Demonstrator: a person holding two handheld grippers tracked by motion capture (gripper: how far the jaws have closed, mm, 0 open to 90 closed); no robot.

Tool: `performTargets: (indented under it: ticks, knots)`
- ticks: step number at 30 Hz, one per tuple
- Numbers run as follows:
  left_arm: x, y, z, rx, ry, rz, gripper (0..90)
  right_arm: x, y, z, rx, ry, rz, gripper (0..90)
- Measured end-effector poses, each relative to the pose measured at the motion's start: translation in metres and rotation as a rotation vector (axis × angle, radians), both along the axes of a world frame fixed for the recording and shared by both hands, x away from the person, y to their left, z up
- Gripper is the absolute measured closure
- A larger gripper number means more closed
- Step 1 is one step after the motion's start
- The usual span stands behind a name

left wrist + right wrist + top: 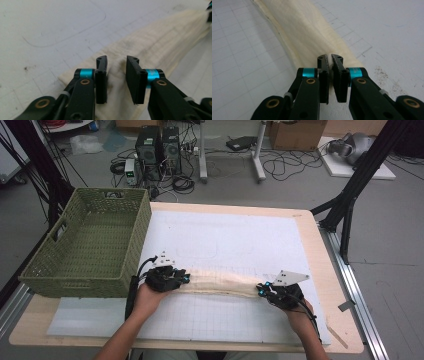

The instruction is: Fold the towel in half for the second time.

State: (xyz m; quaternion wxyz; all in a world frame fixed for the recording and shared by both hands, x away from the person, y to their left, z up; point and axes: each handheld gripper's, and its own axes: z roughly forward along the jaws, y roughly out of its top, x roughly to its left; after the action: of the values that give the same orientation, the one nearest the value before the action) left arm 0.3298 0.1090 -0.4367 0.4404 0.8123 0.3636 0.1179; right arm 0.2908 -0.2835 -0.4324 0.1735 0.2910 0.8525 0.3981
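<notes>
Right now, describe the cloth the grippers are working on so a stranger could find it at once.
Start at the white gridded mat covering the wooden table, right of the green woven basket. Near the mat's front edge lies a cream cloth, folded into a long narrow band running between the left gripper and the right gripper. It is the mat's one soft, cream-coloured thing.
</notes>
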Motion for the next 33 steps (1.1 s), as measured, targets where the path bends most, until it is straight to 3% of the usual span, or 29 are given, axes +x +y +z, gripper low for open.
performTargets:
  ticks: [5, 6, 9, 12, 14, 17, 19, 23, 26, 28, 33]
  knots:
    - [-0.004, 0.001, -0.010, 0.011, 0.015, 0.002, 76.5, -0.002, -0.002, 0.003, -0.001, 0.005, -0.013, 79.4]
    - [-0.004, 0.002, -0.009, 0.014, 0.012, 0.001, 76.5, -0.002, -0.003, 0.005, 0.004, -0.007, -0.019, 72.6]
    - [-0.004, 0.002, -0.009, 0.013, 0.011, 0.001, 76.3, -0.004, -0.003, 0.016, 0.062, -0.068, -0.108, 50.0]
    - [-0.005, 0.002, -0.009, 0.015, 0.007, -0.005, 75.1, -0.005, 0.003, 0.029, 0.116, -0.130, -0.163, 40.4]
    - [-0.005, 0.002, -0.009, 0.011, 0.007, -0.004, 74.5, -0.004, 0.013, 0.036, 0.159, -0.165, -0.173, 38.7]
    - [-0.005, 0.002, -0.009, 0.009, 0.005, -0.006, 74.2, 0.003, 0.029, 0.041, 0.159, -0.169, -0.188, 40.6]
    - [-0.005, 0.002, -0.009, 0.009, 0.002, -0.010, 73.9, 0.010, 0.043, 0.040, 0.144, -0.157, -0.177, 46.3]
    - [-0.005, 0.002, -0.010, 0.000, 0.006, -0.009, 73.0, 0.021, 0.071, 0.028, 0.136, -0.112, -0.127, 56.4]
    - [-0.006, 0.003, -0.009, -0.010, 0.001, -0.010, 73.0, 0.025, 0.089, 0.016, 0.102, -0.080, -0.086, 61.1]
    - [-0.006, 0.005, -0.007, -0.039, -0.011, -0.006, 70.3, 0.025, 0.097, 0.009, 0.083, -0.059, -0.075, 62.6]
    - [-0.005, 0.008, 0.001, -0.168, -0.076, 0.027, 60.9, 0.018, 0.096, -0.006, 0.024, -0.024, -0.074, 63.2]
